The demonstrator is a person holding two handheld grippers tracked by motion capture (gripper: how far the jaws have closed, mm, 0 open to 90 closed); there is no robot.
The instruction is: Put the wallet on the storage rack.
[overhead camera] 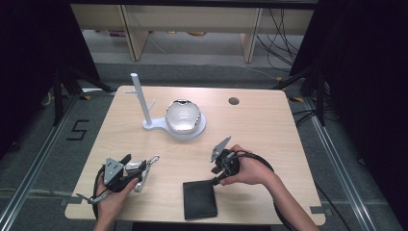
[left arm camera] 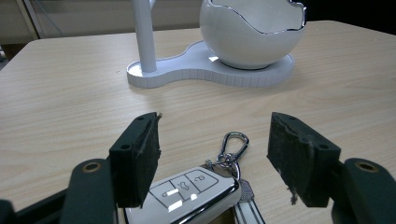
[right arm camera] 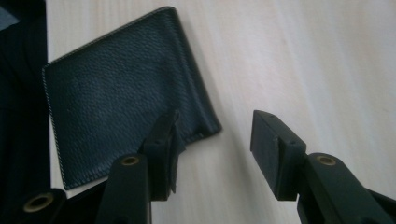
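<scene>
- Bare counter [overhead camera: 260,125] lies open right of the white stand [overhead camera: 174,126].
- Wallet [overhead camera: 199,199] and car key [overhead camera: 136,168] block the near edge.

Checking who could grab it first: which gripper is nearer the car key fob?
Left. The left gripper stands open with the car key fob lying between its jaws; the right gripper is open across the table, beside the black wallet.
</scene>
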